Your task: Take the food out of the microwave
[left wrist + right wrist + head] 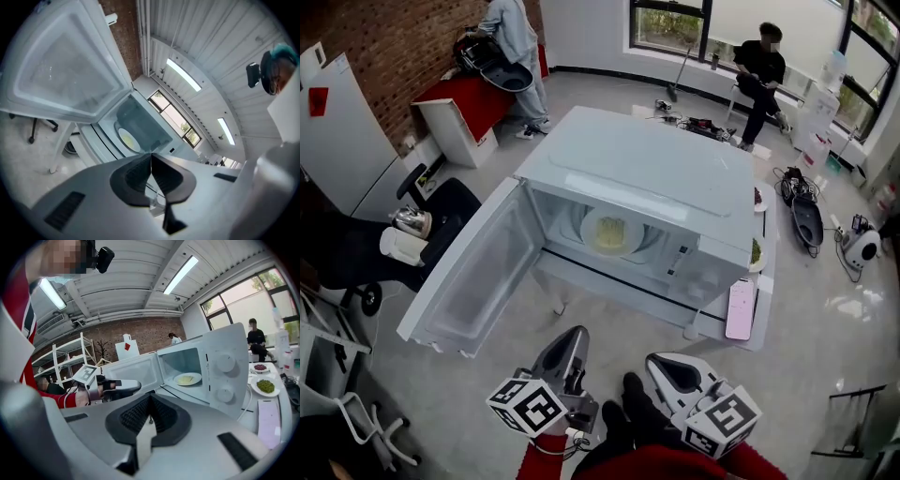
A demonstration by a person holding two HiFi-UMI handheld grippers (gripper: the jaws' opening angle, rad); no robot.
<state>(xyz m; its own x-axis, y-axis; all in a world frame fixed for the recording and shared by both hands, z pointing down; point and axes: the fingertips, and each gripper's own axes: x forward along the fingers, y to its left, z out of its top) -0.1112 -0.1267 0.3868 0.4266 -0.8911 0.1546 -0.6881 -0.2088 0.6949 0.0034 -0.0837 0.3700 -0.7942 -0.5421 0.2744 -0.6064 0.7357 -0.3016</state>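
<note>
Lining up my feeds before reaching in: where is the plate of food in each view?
Head view: the plate of food sits centre frame.
Left gripper view: plate below centre, left of middle.
Right gripper view: plate right of centre.
Shared landmark: the open door, left of the plate everywhere.

The head view looks steeply down from the near side onto the microwave, fairly close, with its open door at left; the left gripper view sits low at the near left, tilted up past the door toward the ceiling; the right gripper view looks roughly level from the near right at the microwave's front; all three share the plate of food inside.
</note>
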